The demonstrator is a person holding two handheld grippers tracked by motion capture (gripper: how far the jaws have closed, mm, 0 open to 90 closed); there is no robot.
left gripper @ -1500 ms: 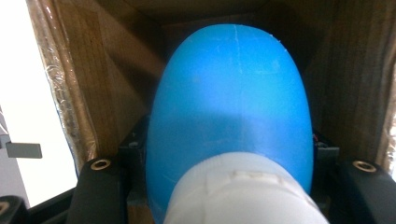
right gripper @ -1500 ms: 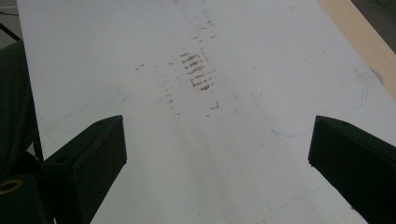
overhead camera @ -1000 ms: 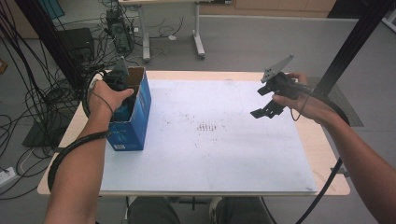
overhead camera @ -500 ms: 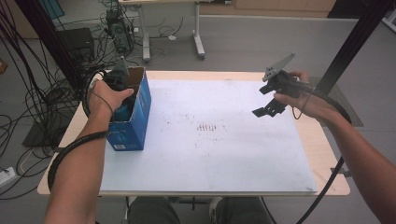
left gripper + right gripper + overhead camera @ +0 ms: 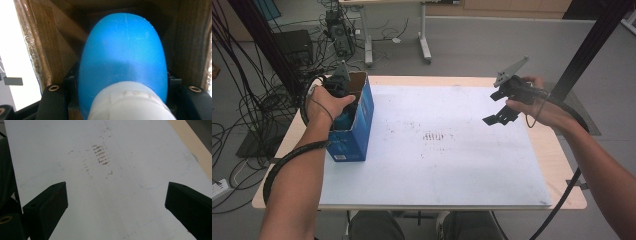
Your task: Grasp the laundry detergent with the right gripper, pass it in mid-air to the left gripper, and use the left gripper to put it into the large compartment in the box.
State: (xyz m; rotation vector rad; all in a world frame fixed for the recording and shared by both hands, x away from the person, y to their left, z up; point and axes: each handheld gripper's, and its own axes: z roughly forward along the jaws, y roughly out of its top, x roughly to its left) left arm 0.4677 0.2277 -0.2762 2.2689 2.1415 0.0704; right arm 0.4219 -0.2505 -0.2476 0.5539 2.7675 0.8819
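Note:
An open blue cardboard box stands at the left edge of the white sheet. My left gripper reaches down into it, and its grey top plate sticks out above the rim. The jaws are shut on a blue rounded object with a white ribbed end nearest the camera; brown box walls surround it. My right gripper hovers over the sheet's right side, far from the box. Its jaws stand wide open with nothing between them.
Brown smudges mark the middle of the sheet. The wooden table shows as a strip along the right edge. A black post rises at the back right. Cables and equipment lie on the floor to the left.

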